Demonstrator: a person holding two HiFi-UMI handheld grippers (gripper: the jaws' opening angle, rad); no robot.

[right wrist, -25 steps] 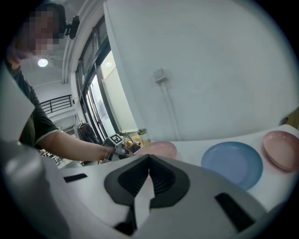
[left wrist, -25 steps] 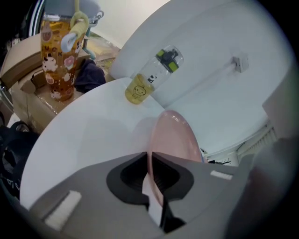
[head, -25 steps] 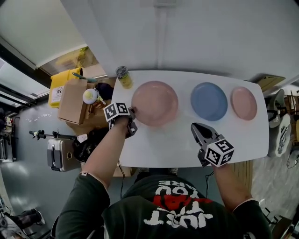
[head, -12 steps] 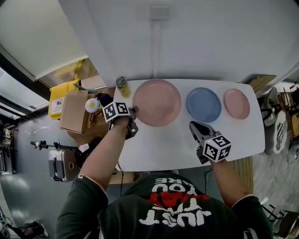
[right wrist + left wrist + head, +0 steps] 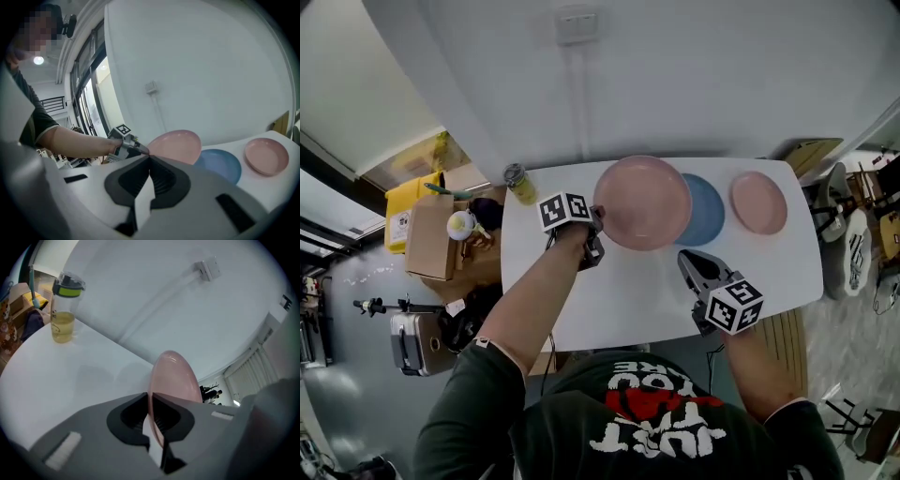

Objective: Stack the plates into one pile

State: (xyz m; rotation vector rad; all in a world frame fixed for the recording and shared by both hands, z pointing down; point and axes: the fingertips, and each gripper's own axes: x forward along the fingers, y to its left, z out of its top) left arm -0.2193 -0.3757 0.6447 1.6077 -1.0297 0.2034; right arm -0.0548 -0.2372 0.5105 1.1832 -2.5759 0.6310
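Note:
My left gripper (image 5: 598, 225) is shut on the left rim of the large pink plate (image 5: 642, 202), which hangs above the white table (image 5: 628, 300) and covers the left part of the blue plate (image 5: 709, 212). The left gripper view shows that plate (image 5: 176, 376) edge-on between the closed jaws of the left gripper (image 5: 151, 401). A small pink plate (image 5: 758, 202) lies to the right of the blue one. My right gripper (image 5: 688, 259) hovers nearer the front edge, shut and holding nothing. From the right gripper view I see the large plate (image 5: 176, 145), the blue plate (image 5: 220, 164) and the small plate (image 5: 266, 155).
A bottle of yellow liquid (image 5: 521, 184) stands at the table's back left corner, also in the left gripper view (image 5: 63, 310). Cardboard boxes (image 5: 431, 234) and a yellow bin (image 5: 405, 202) sit on the floor at the left. A wall (image 5: 675, 84) runs behind the table.
The left gripper has lifted the large pink plate and carried it to the right, so it now overlaps the blue plate. The right gripper has shifted only slightly.

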